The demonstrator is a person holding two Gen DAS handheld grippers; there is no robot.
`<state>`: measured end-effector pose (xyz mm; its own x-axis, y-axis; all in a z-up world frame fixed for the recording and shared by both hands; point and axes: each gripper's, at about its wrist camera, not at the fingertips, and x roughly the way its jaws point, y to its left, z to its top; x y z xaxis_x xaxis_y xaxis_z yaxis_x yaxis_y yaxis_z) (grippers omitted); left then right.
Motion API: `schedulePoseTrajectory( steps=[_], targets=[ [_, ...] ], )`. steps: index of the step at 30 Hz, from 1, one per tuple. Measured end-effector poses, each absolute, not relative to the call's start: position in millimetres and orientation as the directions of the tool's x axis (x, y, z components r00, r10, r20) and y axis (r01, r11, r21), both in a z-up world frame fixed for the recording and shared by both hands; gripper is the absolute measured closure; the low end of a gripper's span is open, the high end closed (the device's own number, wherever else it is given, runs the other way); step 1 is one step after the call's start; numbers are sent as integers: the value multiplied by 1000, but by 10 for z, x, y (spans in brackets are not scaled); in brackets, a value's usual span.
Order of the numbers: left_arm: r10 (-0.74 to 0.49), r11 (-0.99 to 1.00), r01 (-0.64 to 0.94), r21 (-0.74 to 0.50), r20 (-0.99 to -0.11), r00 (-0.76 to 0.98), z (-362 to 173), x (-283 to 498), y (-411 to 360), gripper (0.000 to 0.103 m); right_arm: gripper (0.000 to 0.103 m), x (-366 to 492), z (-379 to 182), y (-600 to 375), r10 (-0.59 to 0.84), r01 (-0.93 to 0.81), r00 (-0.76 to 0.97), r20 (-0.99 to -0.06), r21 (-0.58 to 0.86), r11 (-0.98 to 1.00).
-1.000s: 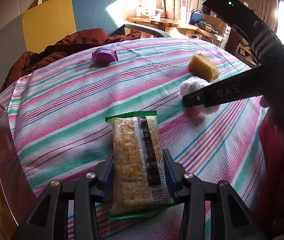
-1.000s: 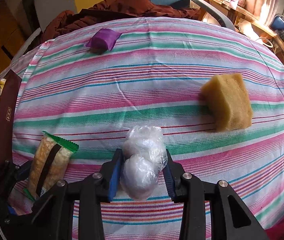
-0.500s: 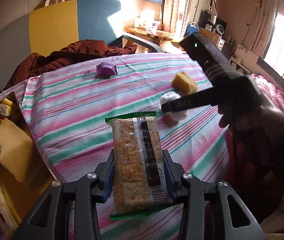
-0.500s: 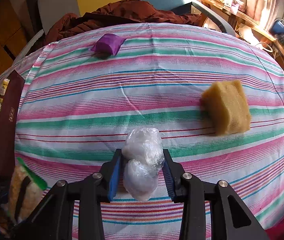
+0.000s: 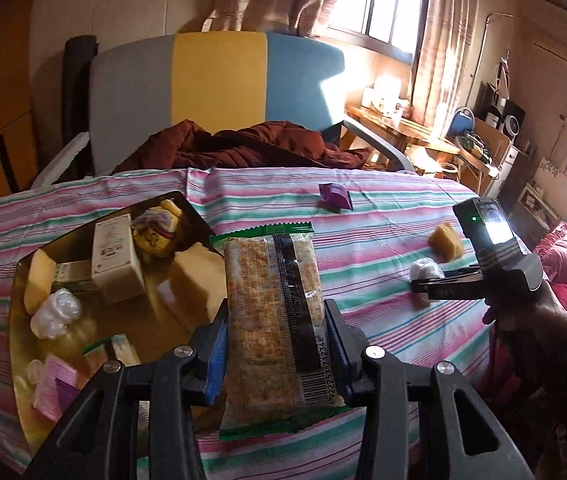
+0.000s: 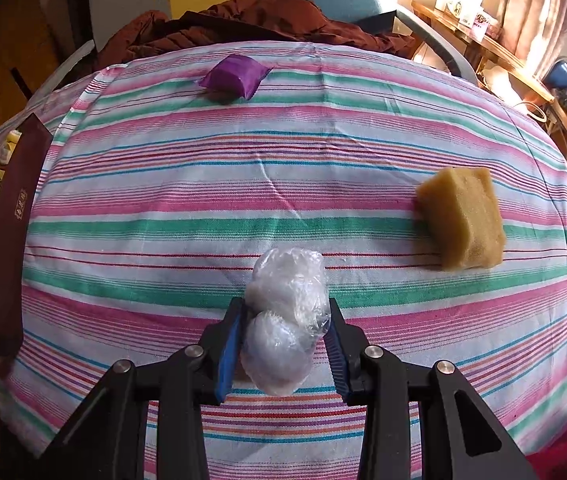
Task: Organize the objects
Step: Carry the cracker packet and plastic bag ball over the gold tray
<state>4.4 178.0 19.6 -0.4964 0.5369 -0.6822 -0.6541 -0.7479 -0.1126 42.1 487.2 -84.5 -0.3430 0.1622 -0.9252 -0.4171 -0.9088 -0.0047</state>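
Left wrist view angled across striped table (image 5: pixel 383 248), right wrist view steeper, closer, sharing sponge (image 6: pixel 461 218)

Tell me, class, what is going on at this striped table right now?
A person is tidying with two handheld grippers. The left gripper clamps a cracker packet near a box of sorted items. The right gripper is shut on a plastic-wrapped white bundle on the tablecloth. A purple pouch and yellow sponge remain loose.
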Motion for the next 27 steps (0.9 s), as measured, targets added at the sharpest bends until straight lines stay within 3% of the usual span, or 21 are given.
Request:
schedulePoseTrajectory(
  steps=[17, 27],
  targets=[
    [452, -833, -545, -91, -680, -577, 187, -79, 1174, 60, 64, 370, -863, 4618, 140, -364, -336, -931, -9, -931],
    [425, -850, -517, -97, -705, -567, 58, -141, 1032, 60, 64, 373, -701, 4288, 28, -324, -413, -910, 118, -939]
  ],
)
